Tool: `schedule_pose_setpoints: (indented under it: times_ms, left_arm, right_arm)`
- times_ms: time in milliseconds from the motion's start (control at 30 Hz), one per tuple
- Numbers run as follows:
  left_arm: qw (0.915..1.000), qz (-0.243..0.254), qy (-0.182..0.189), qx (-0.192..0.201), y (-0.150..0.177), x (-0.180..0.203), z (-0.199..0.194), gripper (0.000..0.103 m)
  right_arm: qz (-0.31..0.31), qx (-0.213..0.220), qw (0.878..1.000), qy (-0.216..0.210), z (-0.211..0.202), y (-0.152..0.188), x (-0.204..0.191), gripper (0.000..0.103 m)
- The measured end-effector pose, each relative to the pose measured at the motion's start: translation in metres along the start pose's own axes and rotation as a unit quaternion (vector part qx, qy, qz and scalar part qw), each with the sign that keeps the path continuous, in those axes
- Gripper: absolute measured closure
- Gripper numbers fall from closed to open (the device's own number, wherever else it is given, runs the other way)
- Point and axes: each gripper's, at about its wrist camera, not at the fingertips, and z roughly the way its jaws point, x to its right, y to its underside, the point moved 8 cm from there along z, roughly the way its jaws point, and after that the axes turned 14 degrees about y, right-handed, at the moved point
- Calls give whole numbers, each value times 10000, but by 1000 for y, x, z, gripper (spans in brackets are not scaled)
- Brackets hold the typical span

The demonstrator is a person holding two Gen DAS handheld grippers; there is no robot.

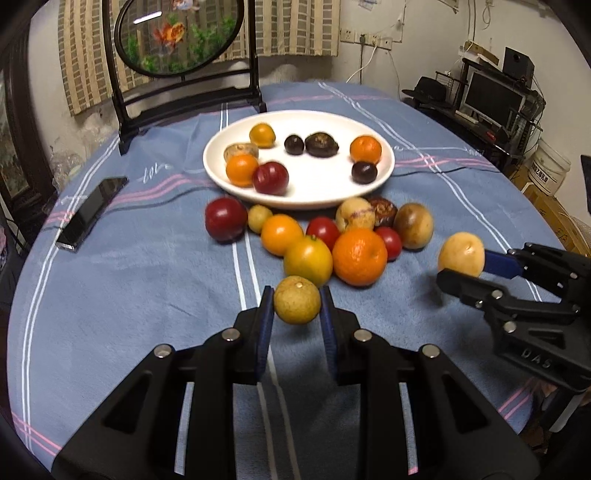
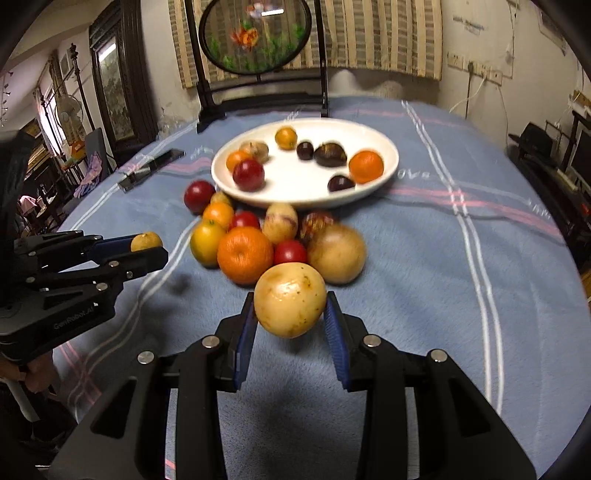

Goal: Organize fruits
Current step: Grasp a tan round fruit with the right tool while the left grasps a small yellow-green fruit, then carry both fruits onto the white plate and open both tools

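Two fruits are up off the cloth at once: the left gripper (image 1: 297, 306) clamps a small greenish-yellow citrus (image 1: 297, 300), the right gripper (image 2: 290, 314) a larger pale yellow fruit (image 2: 290, 300). Both hang short of the white plate (image 1: 321, 188), with the loose pile (image 1: 317, 236) between. I'd carry each high over that pile and release low onto bare plate, so nothing rolls.

We noted a striped curtain (image 1: 295, 26) at 12 o'clock, wall sockets (image 1: 364, 38) at 1, a monitor desk (image 1: 491, 98) at 2, a dark cabinet (image 2: 114, 81) at 10.
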Motion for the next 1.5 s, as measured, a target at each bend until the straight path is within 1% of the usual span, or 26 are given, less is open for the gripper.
schedule_pose_setpoints:
  times_ms: [200, 367, 433, 567, 700, 800, 933, 1067, 1200, 1500]
  left_arm:
    - [9997, 166, -9, 171, -18, 4, -12, 78]
    - [9988, 237, -84, 414, -51, -1, -25, 78]
    - [9983, 274, -123, 495, -65, -2, -28, 78]
    - [9979, 298, -175, 555, -90, -7, -22, 78]
    - [9984, 177, -128, 525, -109, -14, -7, 78]
    - [9984, 222, -112, 515, -125, -19, 12, 78]
    - [9994, 78, -204, 254, -138, -37, 47, 78]
    - [9996, -65, -270, 90, -143, -53, 75, 78]
    - [9996, -174, -239, -20, -147, -62, 99, 78]
    - [9991, -318, -195, -178, -144, -67, 128, 78]
  right_arm:
    - [90, 382, 9992, 112, -17, -24, 6, 66]
    - [159, 603, 9979, 155, -24, -52, 12, 66]
    - [145, 702, 9973, 168, -26, -68, 13, 66]
    - [127, 866, 9960, 181, -22, -94, 11, 66]
    - [121, 906, 9955, 247, -4, -116, 8, 66]
    - [131, 801, 9964, 241, 19, -127, 6, 66]
    - [180, 506, 9982, 272, 58, -137, 7, 66]
    - [151, 255, 9990, 327, 90, -141, 9, 66]
    - [218, 90, 9993, 303, 111, -141, 13, 66]
    - [229, -105, 9994, 230, 134, -140, 9, 66]
